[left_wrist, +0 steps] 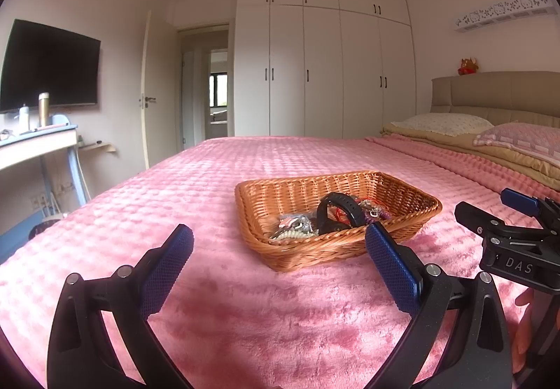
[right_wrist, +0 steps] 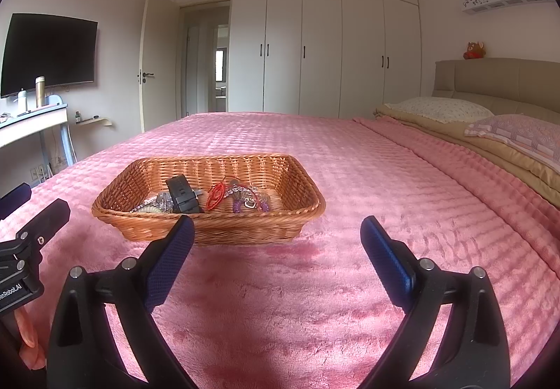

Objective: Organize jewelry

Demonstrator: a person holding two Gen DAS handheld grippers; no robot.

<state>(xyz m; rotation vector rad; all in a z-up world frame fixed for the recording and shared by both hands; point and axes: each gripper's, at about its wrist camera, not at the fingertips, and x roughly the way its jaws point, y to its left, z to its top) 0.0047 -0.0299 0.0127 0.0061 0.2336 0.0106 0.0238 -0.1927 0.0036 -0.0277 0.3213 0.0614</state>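
A wicker basket [left_wrist: 402,191] [right_wrist: 147,175] rests on the pink bedspread [left_wrist: 210,179] [right_wrist: 367,179]. Inside lie a black watch [left_wrist: 341,210] [right_wrist: 182,196], a red cord piece [right_wrist: 216,196], bagged beaded pieces [left_wrist: 294,226] [right_wrist: 155,205] and a silver and purple chain [right_wrist: 250,200]. My left gripper [left_wrist: 280,242] stands open just short of the basket's near side, nothing between its fingers. My right gripper [right_wrist: 278,231] is open too, in front of the basket's right corner and holding nothing. Each gripper shows at the edge of the other's view.
Pillows [right_wrist: 444,109] and a folded beige quilt [right_wrist: 455,140] lie by the headboard at the right. A desk [left_wrist: 38,140] with bottles stands left under a wall television [left_wrist: 49,67]. White wardrobes [left_wrist: 322,70] and an open door [left_wrist: 147,91] are beyond the bed.
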